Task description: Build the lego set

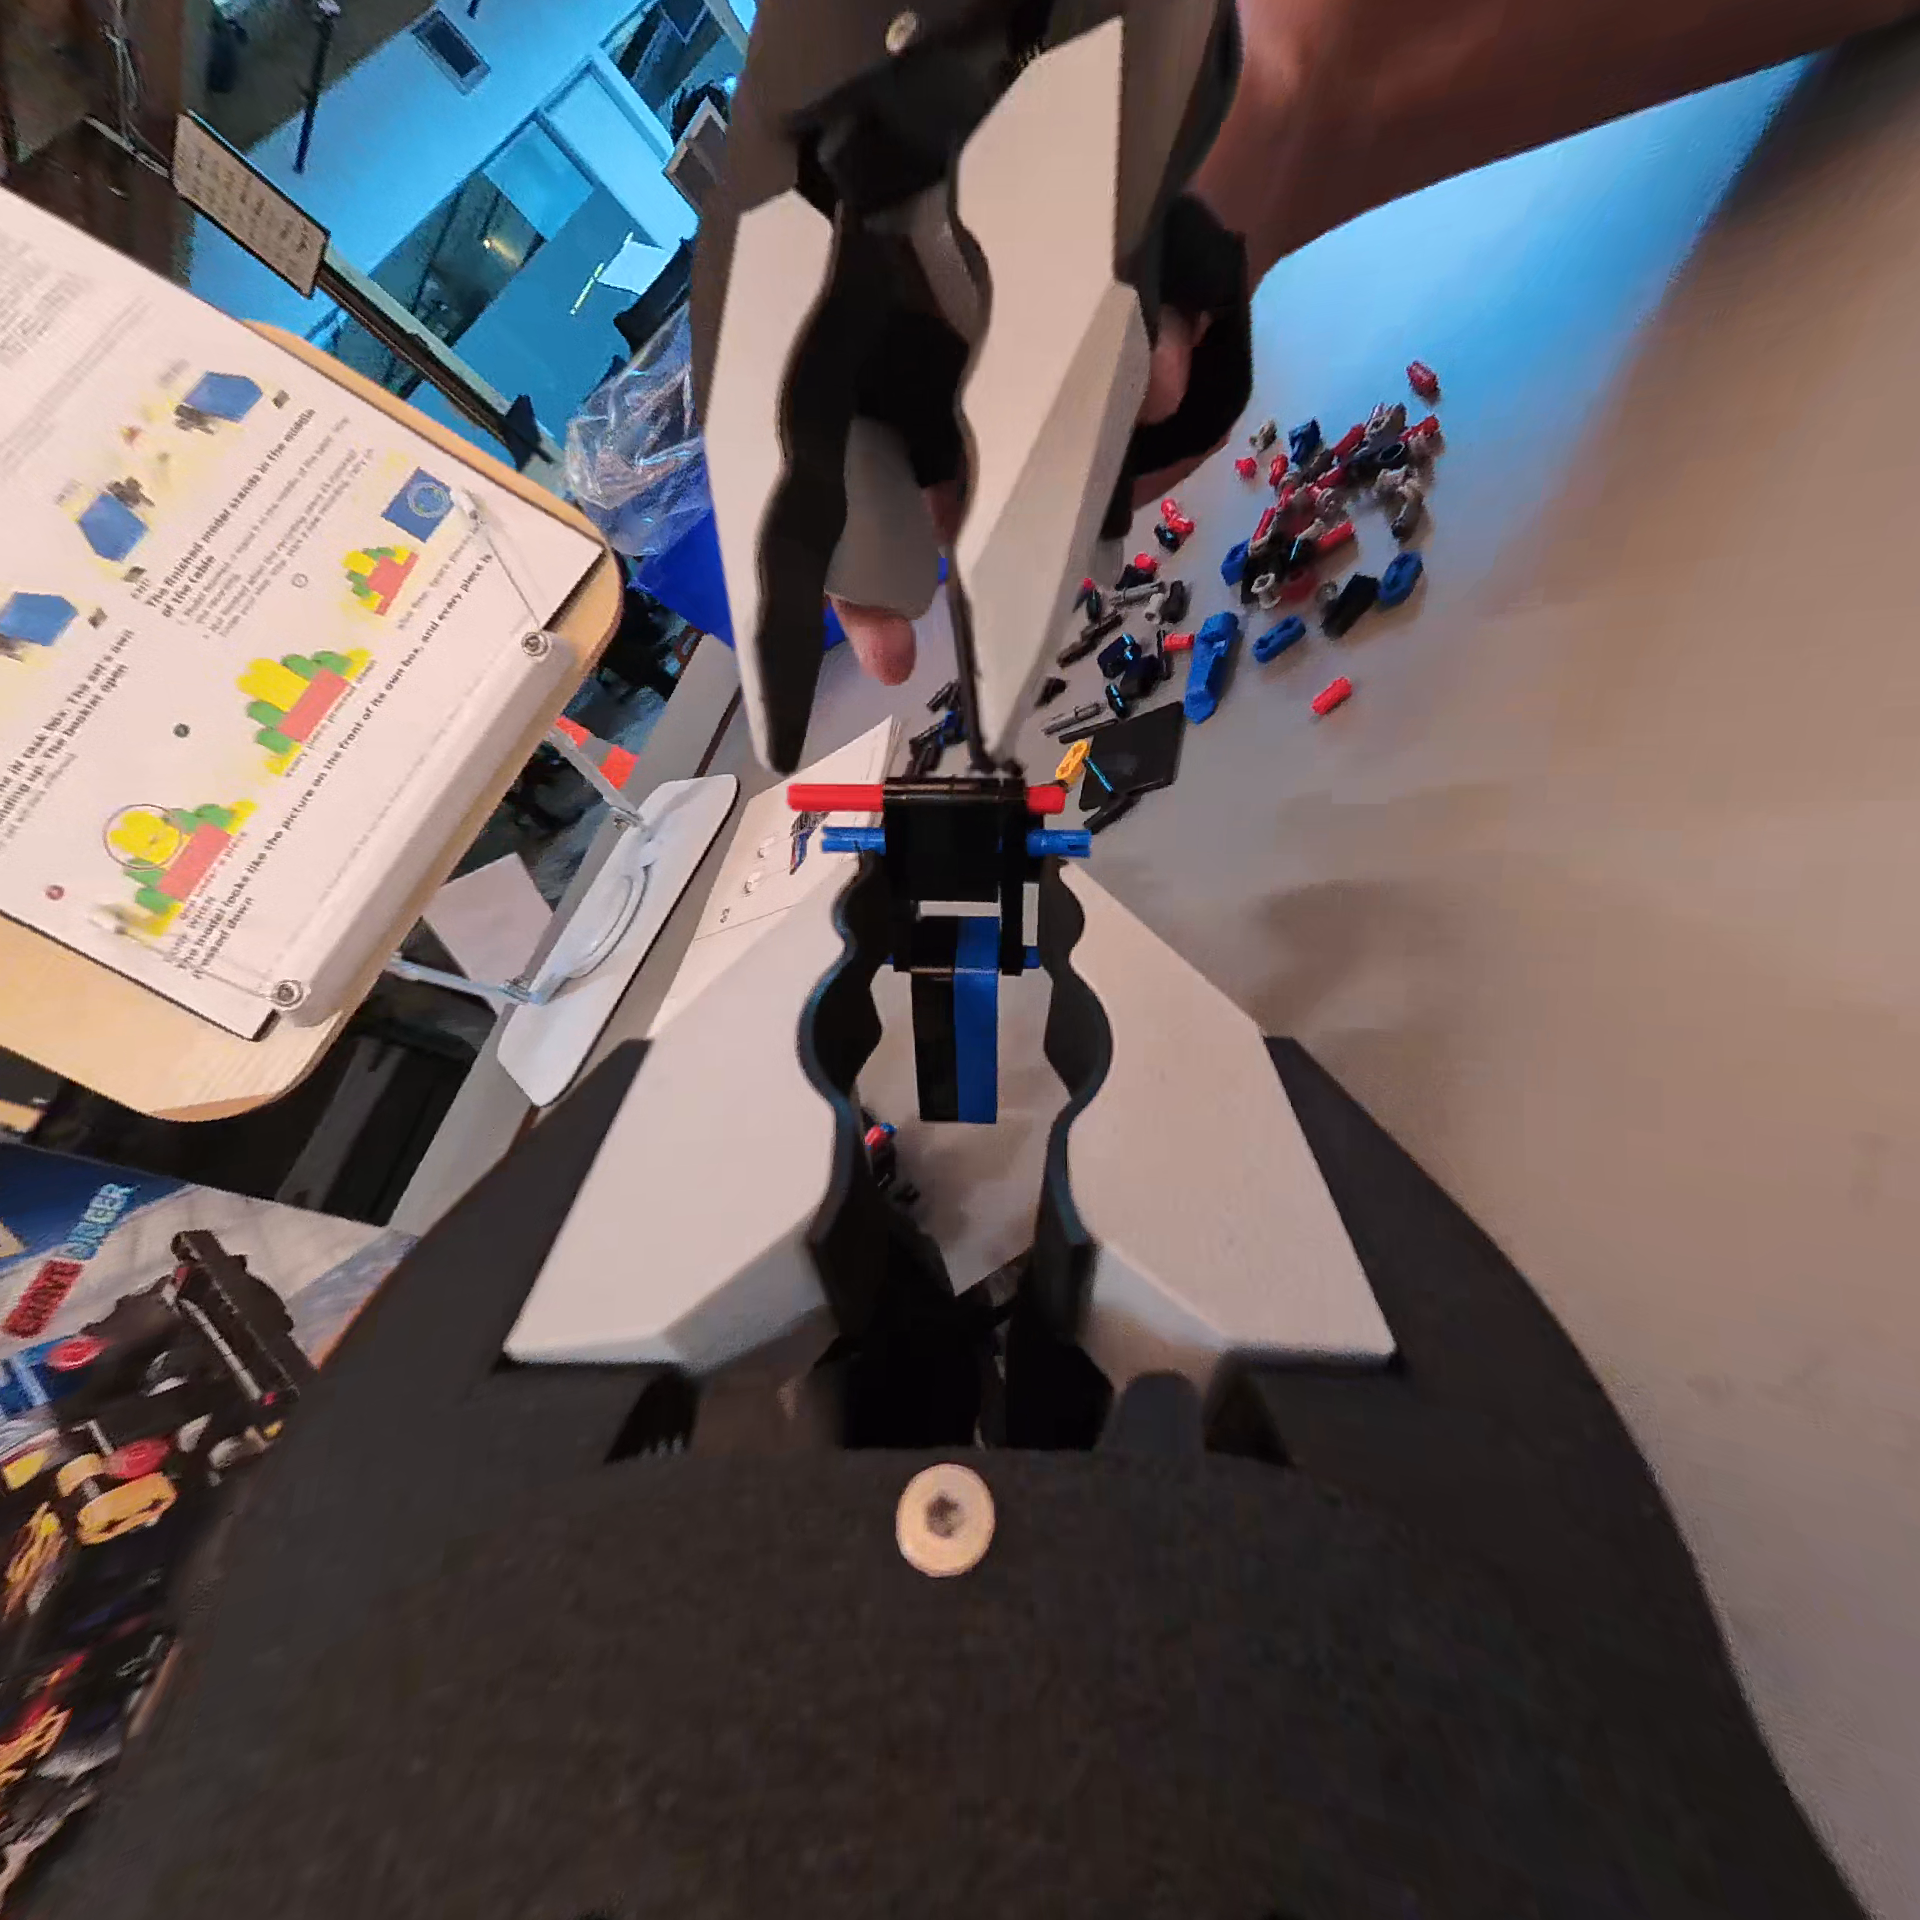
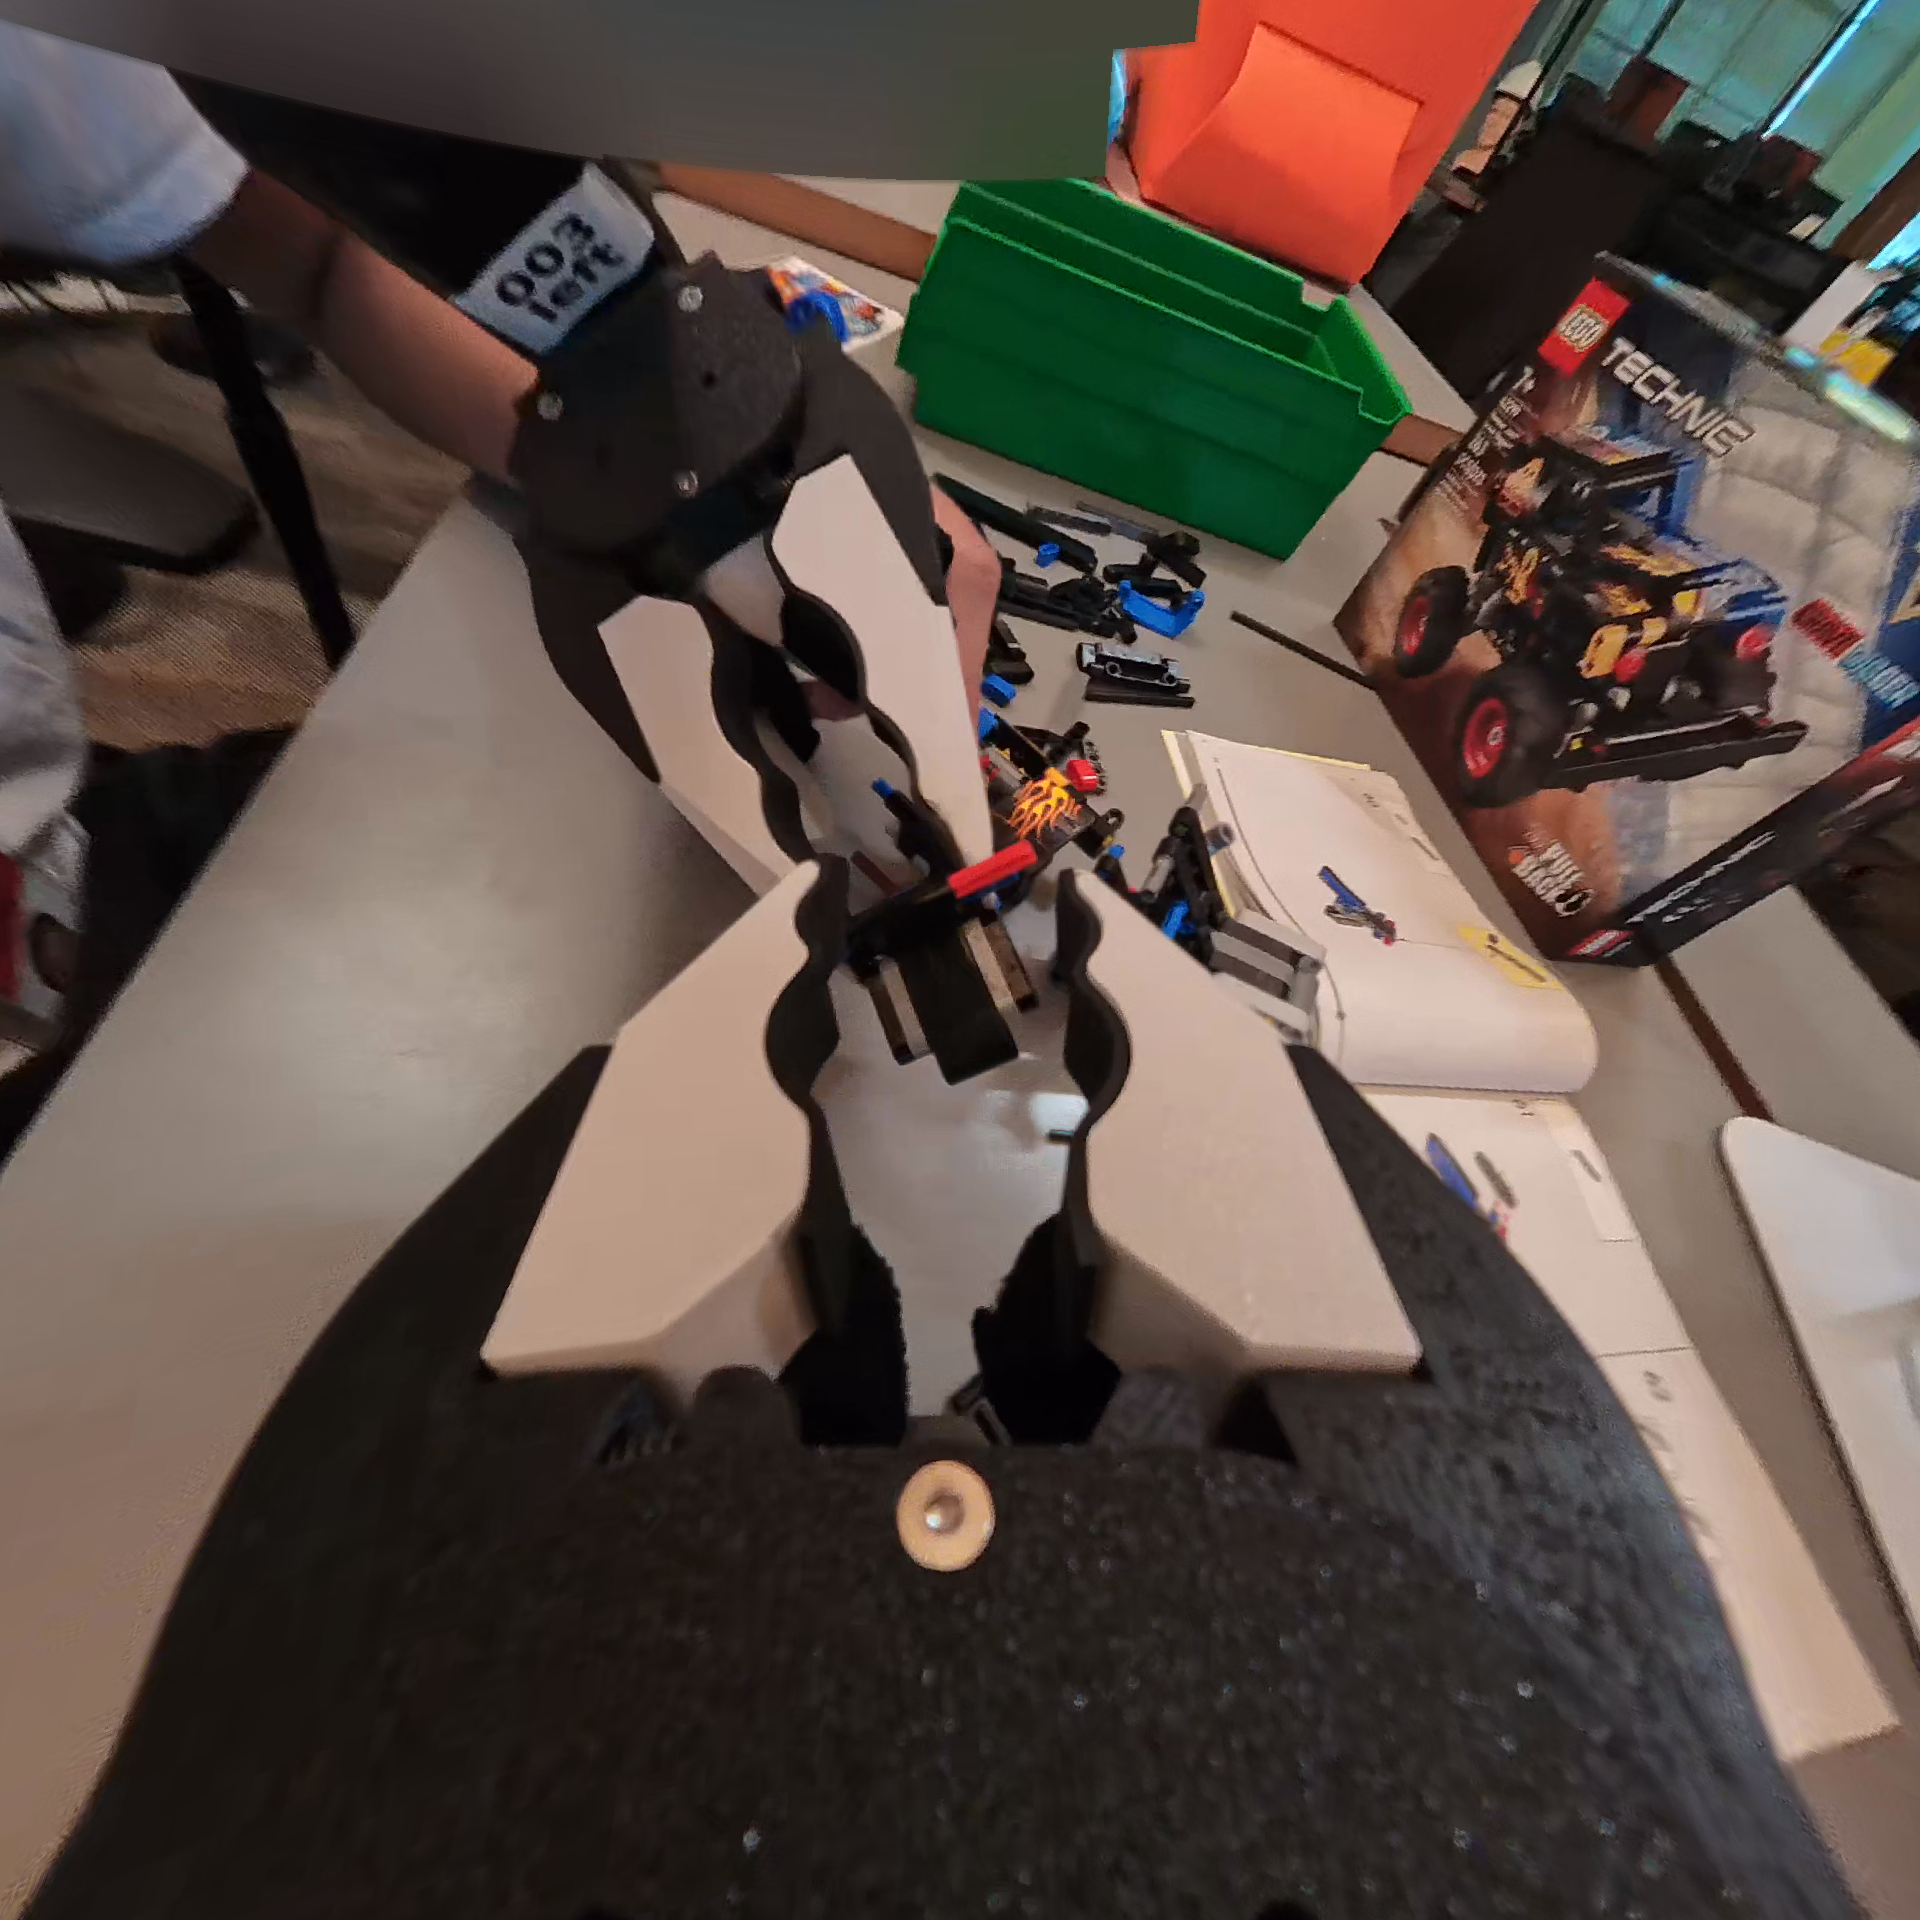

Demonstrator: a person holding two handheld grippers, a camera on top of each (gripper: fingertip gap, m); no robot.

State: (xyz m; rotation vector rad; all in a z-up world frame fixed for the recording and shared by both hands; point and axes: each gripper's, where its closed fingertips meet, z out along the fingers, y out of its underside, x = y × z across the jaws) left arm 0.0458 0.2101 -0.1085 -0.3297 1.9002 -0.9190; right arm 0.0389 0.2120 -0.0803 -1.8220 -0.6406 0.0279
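I have the table (image 2: 364,935) under both rigs, pale and broad. At two o'clock in the right wrist view stands the set's box (image 2: 1621,665), with the green bin (image 2: 1132,353) at twelve o'clock and the open instruction booklet (image 2: 1455,935) at three o'clock. In the left wrist view a clipboard stand with a picture sheet (image 1: 239,644) sits at ten o'clock, and the loose pile of red, blue and black pieces (image 1: 1299,540) lies at one o'clock.

My left gripper (image 1: 951,894) has its jaws closed on the black-and-blue sub-assembly (image 1: 956,935), held off the table, with a red axle (image 1: 925,798) running across its top and blue pins just below. My right gripper (image 1: 883,738) comes in from twelve o'clock. A thin dark rod runs down between its tips to the assembly's top, but I cannot tell whether the jaws are pinching it or merely touching it; in its own view they look parted around the assembly.

My worry: if I press off-axis, the small piece may skew or pop free and vanish into the pile. The left grip holds only the narrow lower part, so a hard push could pivot the assembly out.
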